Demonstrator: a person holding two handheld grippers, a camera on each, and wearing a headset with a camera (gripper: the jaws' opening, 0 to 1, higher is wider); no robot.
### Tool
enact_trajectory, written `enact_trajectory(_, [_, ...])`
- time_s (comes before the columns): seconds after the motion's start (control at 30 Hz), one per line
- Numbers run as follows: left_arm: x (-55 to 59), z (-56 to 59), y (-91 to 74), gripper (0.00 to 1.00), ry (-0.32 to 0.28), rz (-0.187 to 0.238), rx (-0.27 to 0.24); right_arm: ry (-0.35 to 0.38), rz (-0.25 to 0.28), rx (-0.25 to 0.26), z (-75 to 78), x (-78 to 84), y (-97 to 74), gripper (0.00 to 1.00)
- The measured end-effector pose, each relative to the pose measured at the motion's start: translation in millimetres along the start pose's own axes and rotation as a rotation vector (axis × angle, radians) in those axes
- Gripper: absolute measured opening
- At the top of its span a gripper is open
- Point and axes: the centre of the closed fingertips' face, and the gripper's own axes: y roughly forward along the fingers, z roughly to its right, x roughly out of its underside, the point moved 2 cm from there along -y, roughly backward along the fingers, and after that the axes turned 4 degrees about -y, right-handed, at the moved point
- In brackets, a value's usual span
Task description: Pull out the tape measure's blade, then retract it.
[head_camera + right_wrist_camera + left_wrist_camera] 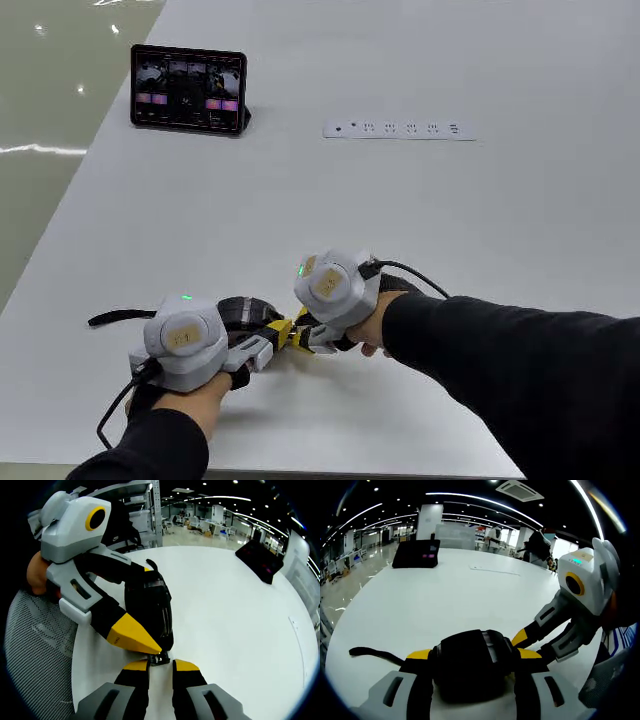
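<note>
White table (400,200) carries the work near its front edge. On it rests the black tape (245,312), and the left gripper (262,324) is clamped across its case, one yellow tip on each side. From the opposite side the right gripper (161,664) meets it, jaws nearly together and pinched on the blade (160,658) tip right at the case mouth; hardly any blade is out. The tape's strap (120,318) trails on the table beside the left gripper. A tablet (188,88) and a power strip (398,129) sit well apart, farther back.
</note>
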Motion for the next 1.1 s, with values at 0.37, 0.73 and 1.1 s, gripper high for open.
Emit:
enact_trajectory(0.37, [-3.6,0.9,-0.6,0.62,0.069,-0.03,0.039,0.062,0.051,0.059,4.5,14.7,-32.6,0.14])
enact_trajectory(0.73, [-5.5,2.8,-8.4,0.75,0.172,-0.08,0.132,0.127,0.084,0.117,-2.0,52.0,-73.1,0.23])
enact_trajectory(1.1, [-8.5,-3.3,-19.8,0.98,0.197,-0.099,0.214,0.181,0.106,0.191,-6.5,88.1,-114.7,0.33])
